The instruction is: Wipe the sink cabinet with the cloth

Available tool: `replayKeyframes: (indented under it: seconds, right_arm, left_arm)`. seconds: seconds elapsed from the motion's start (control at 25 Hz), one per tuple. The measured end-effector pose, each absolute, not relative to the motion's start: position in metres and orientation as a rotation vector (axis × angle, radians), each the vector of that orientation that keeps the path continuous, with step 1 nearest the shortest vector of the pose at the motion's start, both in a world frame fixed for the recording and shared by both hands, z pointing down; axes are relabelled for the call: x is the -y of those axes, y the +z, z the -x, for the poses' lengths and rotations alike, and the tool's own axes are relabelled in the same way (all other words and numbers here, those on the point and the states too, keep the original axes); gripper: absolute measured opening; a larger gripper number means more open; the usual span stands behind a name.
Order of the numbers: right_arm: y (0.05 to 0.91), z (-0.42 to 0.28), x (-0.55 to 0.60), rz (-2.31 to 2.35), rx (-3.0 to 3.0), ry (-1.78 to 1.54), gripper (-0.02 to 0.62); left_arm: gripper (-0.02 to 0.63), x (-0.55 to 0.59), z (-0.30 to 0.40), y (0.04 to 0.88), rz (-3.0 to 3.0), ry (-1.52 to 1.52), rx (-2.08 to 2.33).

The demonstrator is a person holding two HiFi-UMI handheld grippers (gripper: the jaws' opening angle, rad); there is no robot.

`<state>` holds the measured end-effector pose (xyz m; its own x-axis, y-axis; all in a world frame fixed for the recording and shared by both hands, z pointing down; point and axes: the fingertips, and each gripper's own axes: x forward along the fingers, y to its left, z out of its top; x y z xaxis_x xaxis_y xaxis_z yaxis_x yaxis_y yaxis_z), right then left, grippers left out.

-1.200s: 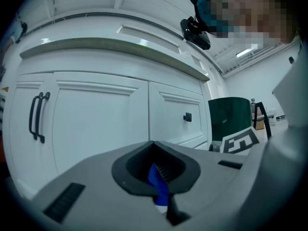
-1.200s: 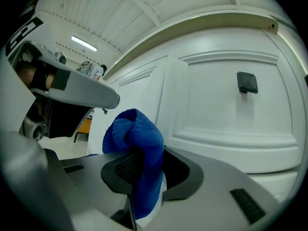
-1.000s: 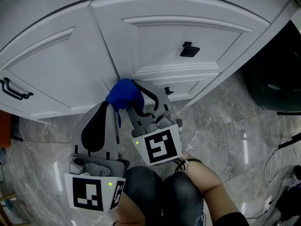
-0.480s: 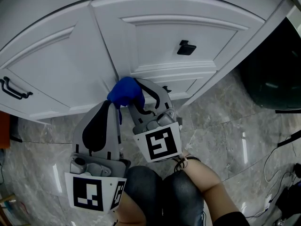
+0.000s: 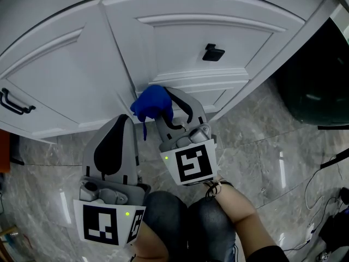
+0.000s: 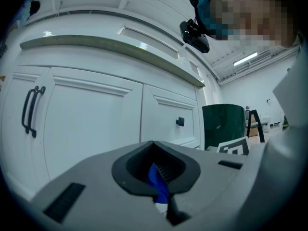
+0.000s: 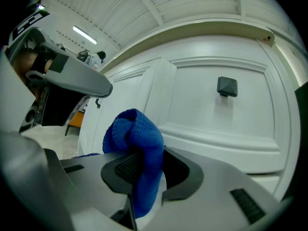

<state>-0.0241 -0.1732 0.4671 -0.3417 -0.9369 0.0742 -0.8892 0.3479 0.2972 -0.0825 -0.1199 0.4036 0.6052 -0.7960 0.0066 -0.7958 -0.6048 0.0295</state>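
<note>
Clamped on the blue cloth (image 5: 151, 103), the right gripper (image 5: 165, 112) has slid right along the sink cabinet (image 5: 180, 42), so wiping is under way.

White panelled cabinet front (image 5: 185, 42) blocks 12 o'clock, its black square knob (image 5: 213, 52) protruding — grey marble floor (image 5: 262, 146) open at 3 o'clock.

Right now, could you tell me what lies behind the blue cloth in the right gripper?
The white cabinet door, near its lower moulding, is behind the cloth. The patch the cloth covers, and any contact, cannot be seen.
</note>
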Motion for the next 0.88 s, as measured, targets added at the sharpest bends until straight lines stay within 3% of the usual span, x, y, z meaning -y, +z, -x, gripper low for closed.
replayKeyframes:
  seconds: [0.88]
  right_arm:
    - [0.465,-0.019,0.169,-1.796,2.354,-0.264,0.114]
  left_arm:
    - [0.0,0.12,0.072,0.407,-2.801,-0.024,1.33]
